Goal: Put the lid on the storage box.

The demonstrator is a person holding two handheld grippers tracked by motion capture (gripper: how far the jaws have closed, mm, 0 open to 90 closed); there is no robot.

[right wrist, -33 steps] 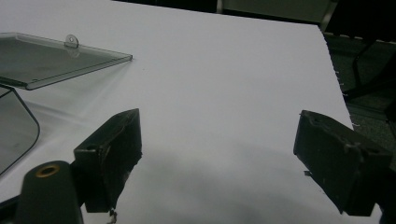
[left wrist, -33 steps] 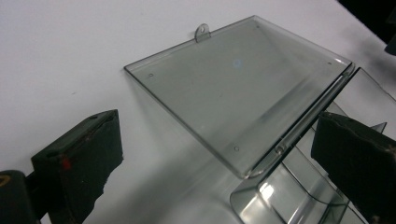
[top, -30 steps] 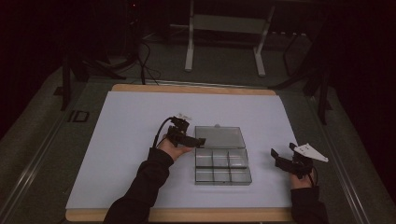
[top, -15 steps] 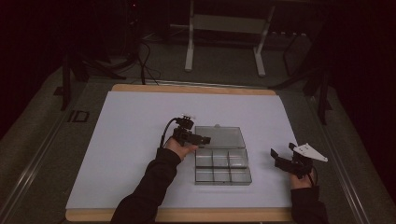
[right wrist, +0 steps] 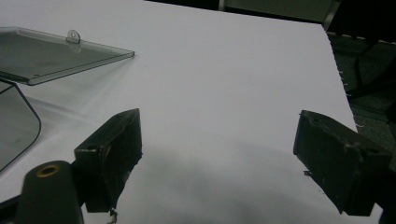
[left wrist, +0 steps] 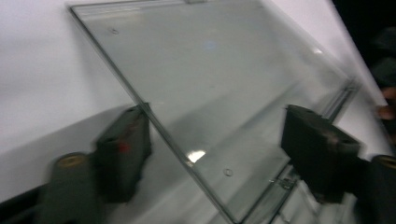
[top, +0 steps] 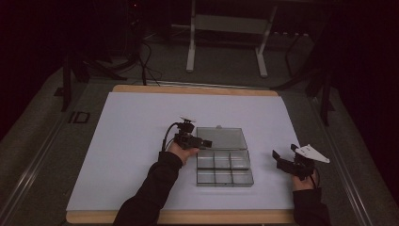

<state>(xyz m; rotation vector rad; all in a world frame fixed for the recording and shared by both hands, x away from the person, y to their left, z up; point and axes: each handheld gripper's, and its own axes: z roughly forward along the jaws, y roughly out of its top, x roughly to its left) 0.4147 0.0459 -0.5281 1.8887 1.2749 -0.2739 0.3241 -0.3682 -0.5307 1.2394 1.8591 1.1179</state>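
Note:
A clear plastic compartment box (top: 225,169) lies on the white sheet right of centre, its clear lid (top: 221,138) swung back on the far side. My left gripper (top: 202,141) is at the lid's left edge and stands open. In the left gripper view the lid (left wrist: 224,84) slants up between the two black jaws of that gripper (left wrist: 219,135), its edge running close by the left jaw. My right gripper (top: 278,158) rests open near the sheet's right side, apart from the box. In the right gripper view this gripper (right wrist: 219,154) holds nothing, and the lid (right wrist: 56,53) with its small tab sits at far left.
The white sheet (top: 136,141) covers a wooden board (top: 188,88). Bare sheet lies left of the box and between the box and my right gripper. Behind the table stand a metal frame (top: 226,28) and cables on the dark floor.
My left gripper has slid a little to the right, up to the lid's left edge. The right gripper and the box stay where they were.

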